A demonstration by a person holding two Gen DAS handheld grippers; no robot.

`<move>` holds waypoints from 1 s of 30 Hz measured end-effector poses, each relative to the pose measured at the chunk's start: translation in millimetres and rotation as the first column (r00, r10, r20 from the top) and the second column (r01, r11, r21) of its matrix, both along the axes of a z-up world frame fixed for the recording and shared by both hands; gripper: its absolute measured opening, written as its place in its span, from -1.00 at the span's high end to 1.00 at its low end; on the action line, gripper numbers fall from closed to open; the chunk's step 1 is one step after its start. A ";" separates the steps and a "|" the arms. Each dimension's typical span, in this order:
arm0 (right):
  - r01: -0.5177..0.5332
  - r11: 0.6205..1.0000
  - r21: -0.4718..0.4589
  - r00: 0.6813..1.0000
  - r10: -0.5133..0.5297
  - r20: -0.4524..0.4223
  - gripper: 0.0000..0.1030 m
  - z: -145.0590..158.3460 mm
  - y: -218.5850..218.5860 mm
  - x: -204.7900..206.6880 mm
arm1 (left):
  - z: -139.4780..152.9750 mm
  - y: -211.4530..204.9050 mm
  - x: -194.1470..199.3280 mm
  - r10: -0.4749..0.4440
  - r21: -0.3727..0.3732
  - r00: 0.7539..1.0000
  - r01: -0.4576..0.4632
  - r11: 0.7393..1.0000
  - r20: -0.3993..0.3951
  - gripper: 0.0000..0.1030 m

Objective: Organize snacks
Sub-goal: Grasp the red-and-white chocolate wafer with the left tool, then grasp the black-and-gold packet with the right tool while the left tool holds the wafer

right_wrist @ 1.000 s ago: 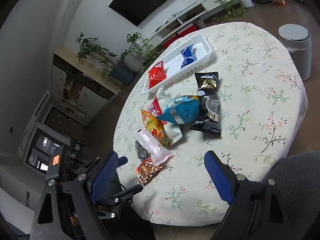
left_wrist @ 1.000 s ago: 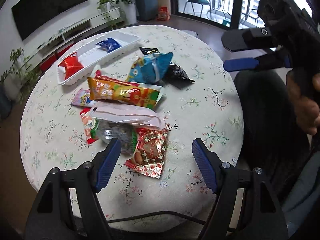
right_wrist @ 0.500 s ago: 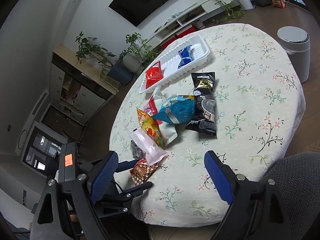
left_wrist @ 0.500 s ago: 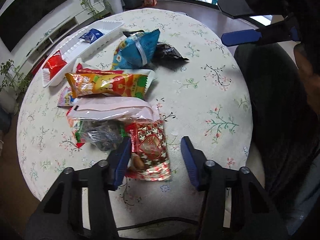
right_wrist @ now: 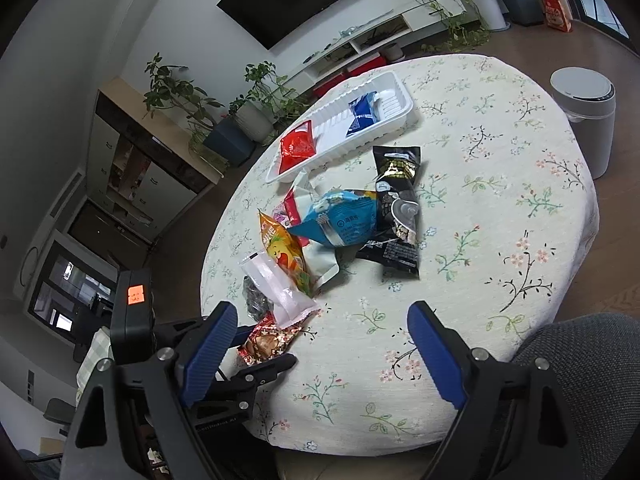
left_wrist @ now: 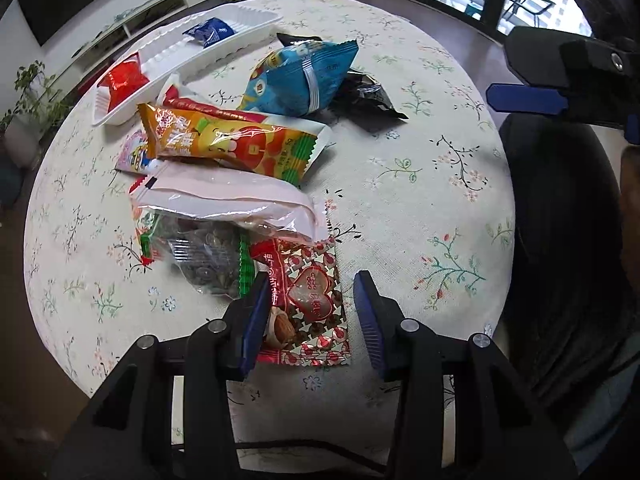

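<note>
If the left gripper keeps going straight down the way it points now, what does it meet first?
Most likely the red heart-print snack packet, which lies between the left gripper pads, with the table just beneath; exact depth is unclear.

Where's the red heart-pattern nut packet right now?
In the left wrist view the red heart-pattern nut packet lies at the near table edge between the left hand-held gripper fingers, its top tucked under the pink-white wrapper, beside the seed bag.

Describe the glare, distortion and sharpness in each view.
Left wrist view: window light glares off the orange snack packet and clear seed bag; fisheye bends the table rim; focus is sharp. Right wrist view: dimmer room, heavy edge curving, dark corners.
</note>
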State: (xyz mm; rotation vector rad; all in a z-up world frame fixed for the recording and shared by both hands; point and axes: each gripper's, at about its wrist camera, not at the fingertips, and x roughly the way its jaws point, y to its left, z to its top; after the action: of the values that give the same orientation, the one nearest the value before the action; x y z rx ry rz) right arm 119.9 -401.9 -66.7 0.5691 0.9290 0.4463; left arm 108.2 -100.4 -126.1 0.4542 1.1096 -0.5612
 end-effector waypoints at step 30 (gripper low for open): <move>0.036 0.993 -0.112 0.999 -0.040 -0.033 -0.37 -5.2 -3.9 7.4 | 16.4 33.2 -15.8 0.084 -0.189 0.995 -0.093 0.978 -0.054 0.65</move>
State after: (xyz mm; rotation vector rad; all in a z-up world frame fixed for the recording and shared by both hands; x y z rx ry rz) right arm 127.3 -405.8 -72.0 0.4936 0.9689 0.3489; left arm 92.3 -67.2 -109.7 0.2252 1.1022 -0.5960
